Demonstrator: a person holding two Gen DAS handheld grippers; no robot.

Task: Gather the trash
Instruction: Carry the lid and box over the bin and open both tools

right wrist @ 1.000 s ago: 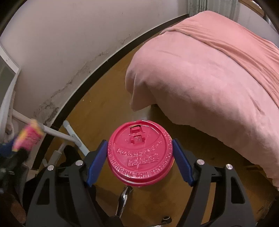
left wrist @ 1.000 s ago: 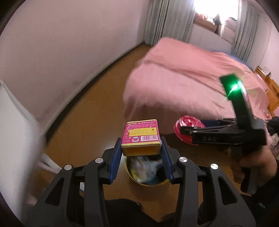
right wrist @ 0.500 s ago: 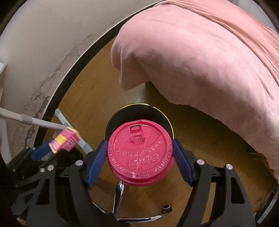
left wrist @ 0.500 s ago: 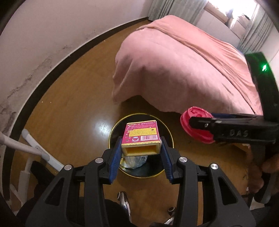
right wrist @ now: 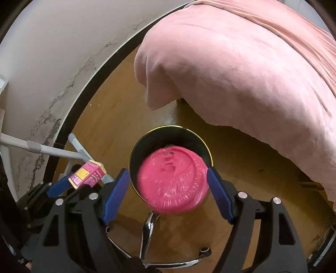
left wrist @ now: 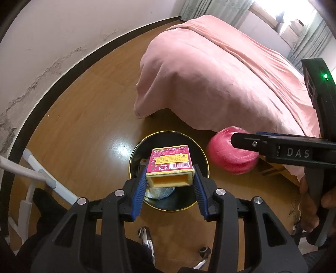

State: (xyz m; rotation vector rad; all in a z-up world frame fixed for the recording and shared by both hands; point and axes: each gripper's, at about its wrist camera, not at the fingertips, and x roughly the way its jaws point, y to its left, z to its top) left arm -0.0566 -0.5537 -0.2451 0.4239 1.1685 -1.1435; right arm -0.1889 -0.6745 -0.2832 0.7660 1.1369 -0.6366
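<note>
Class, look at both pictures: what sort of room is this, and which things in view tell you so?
Most likely a bedroom in a home: a bed under a pink cover, curtains by a bright window, and a small round bin on the wooden floor.

Both wrist cameras look steeply down from close above the round black waste bin with a gold rim [left wrist: 206, 166] [right wrist: 134, 151] on the wooden floor. The left view sits left of the bin, the right view almost over it. Both share the bin and the pink-covered bed [left wrist: 220, 84] [right wrist: 241, 73] behind it.
</note>
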